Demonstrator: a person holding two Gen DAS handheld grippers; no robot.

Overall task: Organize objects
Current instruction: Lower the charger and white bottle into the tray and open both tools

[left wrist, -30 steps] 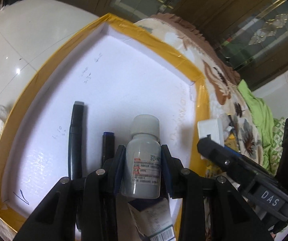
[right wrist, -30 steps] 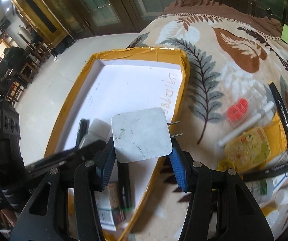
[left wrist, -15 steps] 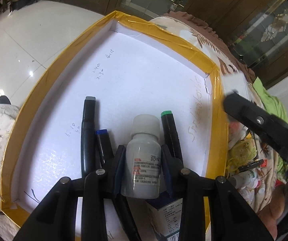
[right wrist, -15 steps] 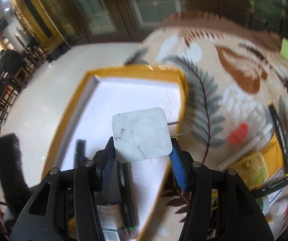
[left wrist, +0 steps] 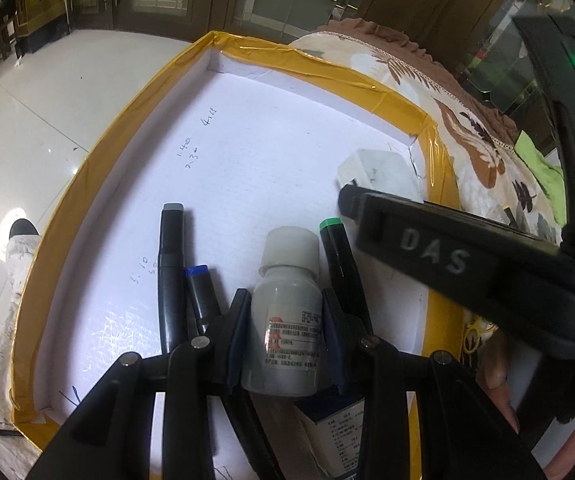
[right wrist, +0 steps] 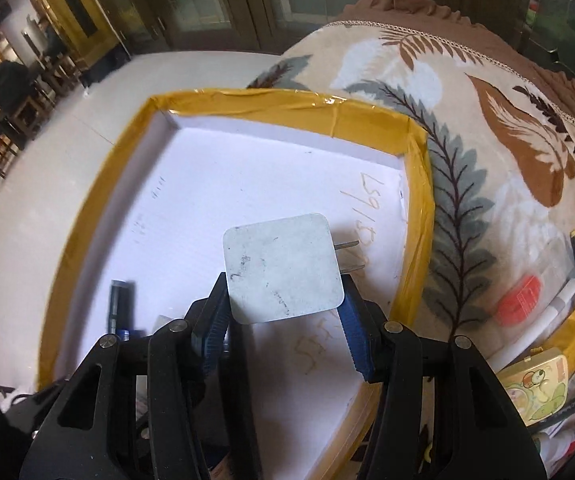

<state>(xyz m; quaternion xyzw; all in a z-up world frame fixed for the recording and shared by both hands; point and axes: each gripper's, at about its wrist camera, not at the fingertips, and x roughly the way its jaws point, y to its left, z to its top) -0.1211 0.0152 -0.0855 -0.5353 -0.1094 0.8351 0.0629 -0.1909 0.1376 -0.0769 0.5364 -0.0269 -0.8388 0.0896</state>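
Observation:
My left gripper [left wrist: 285,312] is shut on a white pill bottle [left wrist: 285,328] with a white cap, held over the near part of a white tray with a yellow taped rim [left wrist: 99,148]. My right gripper [right wrist: 283,304] is shut on a white plug charger [right wrist: 281,268], prongs pointing right, held over the tray's [right wrist: 287,108] right half. In the left wrist view the charger [left wrist: 379,174] and the right gripper's black arm [left wrist: 467,268] hang over the tray's far right corner.
In the tray lie a grey-capped marker [left wrist: 171,264], a blue-capped marker [left wrist: 199,292], a green-capped marker [left wrist: 339,264] and a small box [left wrist: 339,436]. On the leaf-patterned cloth [right wrist: 487,160] right of the tray lie a red-capped item [right wrist: 519,300], pens and a yellow tin [right wrist: 535,384].
My right gripper has carried the charger from the cloth side to above the tray's right half. My left gripper has pulled back a little with the bottle, so a green-capped marker shows.

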